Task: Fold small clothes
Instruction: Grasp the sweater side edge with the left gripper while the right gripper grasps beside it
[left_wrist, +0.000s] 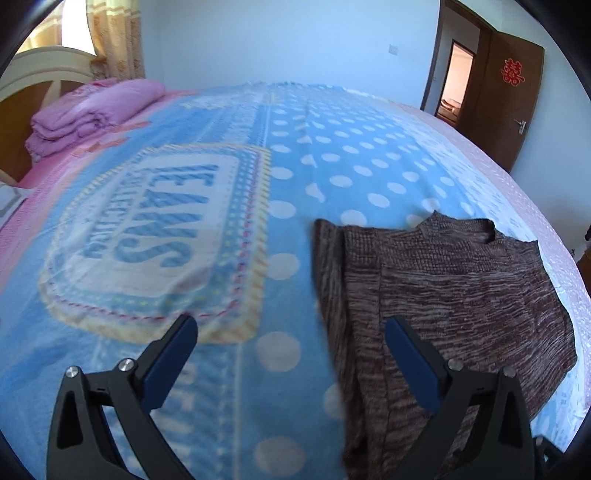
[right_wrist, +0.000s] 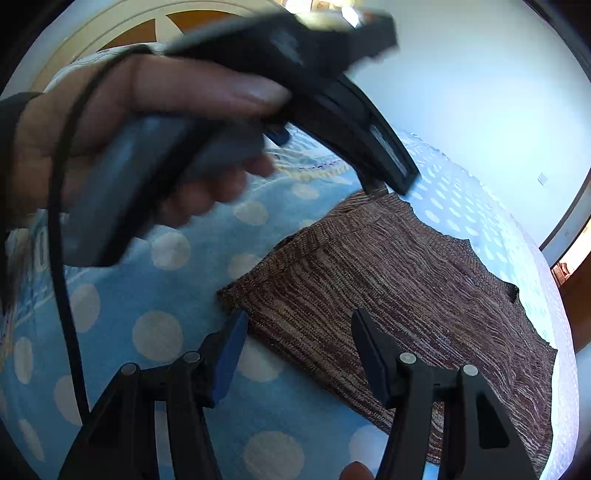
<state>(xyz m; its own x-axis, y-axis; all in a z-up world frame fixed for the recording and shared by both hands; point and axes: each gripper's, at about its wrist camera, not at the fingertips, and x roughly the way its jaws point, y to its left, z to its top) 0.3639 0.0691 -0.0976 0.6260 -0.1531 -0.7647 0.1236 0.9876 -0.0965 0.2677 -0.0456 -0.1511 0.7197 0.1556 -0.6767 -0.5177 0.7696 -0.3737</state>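
Blue dotted blanket (left_wrist: 332, 177) under brown sweater (left_wrist: 461, 280); left gripper (left_wrist: 291, 332), right gripper (right_wrist: 299, 325) spread, empty.

Bed covered by blue blanket (left_wrist: 332, 155) with white polka dots, big cream label patch (left_wrist: 155, 236) printed with blue letters. Folded pink quilt (left_wrist: 92, 110) at head end, beside cream-and-wood headboard (left_wrist: 33, 74). Pink sheet (left_wrist: 498, 177) showing along far edge. Patterned curtain (left_wrist: 118, 37) at bright window. Brown door (left_wrist: 513, 103) open, red paper ornament (left_wrist: 512, 72) on it. Pale wall, small switch plate (left_wrist: 394, 49).
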